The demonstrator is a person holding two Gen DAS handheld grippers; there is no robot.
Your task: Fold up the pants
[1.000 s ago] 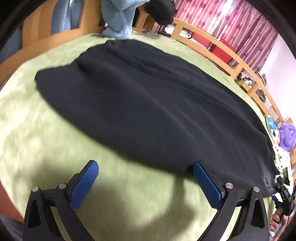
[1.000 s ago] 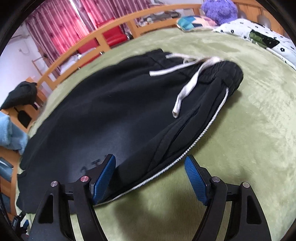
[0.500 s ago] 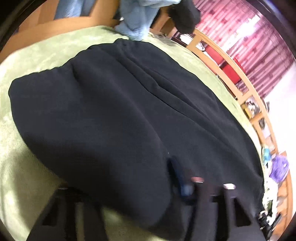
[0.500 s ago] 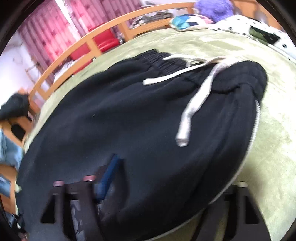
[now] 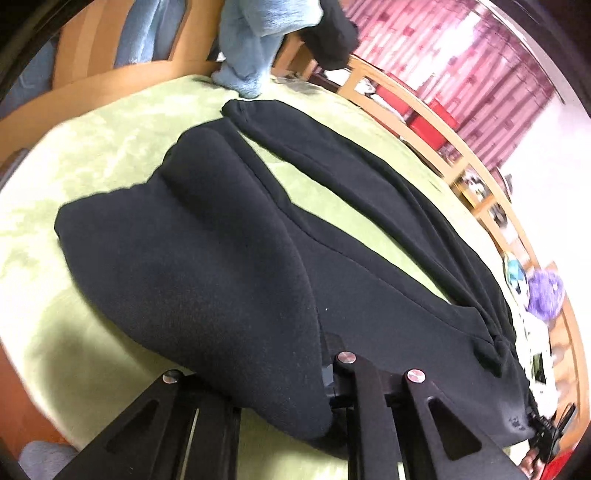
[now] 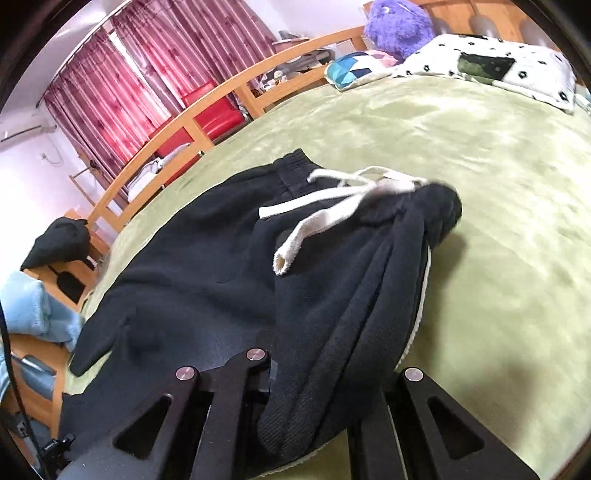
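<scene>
Black pants (image 5: 207, 251) lie on a green bedspread (image 5: 96, 147). My left gripper (image 5: 291, 402) is shut on the near edge of a pant leg, and the cloth drapes over its fingers and hides the pads. My right gripper (image 6: 321, 413) is shut on the pants (image 6: 207, 273) near the waist, with the cloth bunched up between the fingers. The white drawstring (image 6: 332, 218) lies across the waistband (image 6: 295, 166). A white side stripe (image 6: 421, 306) runs along the right edge. The two legs have parted in the left wrist view, with green bedspread between them.
A wooden bed rail (image 6: 177, 129) runs along the far side, with red curtains (image 6: 125, 85) behind. A light blue garment (image 5: 251, 48) hangs at the foot end. A spotted pillow (image 6: 491, 62) and a purple plush toy (image 6: 399, 26) lie at the head end.
Both grippers went from open in front of the pants' near edge to shut on the cloth. The near edge is lifted and bunched, and the legs have spread apart.
</scene>
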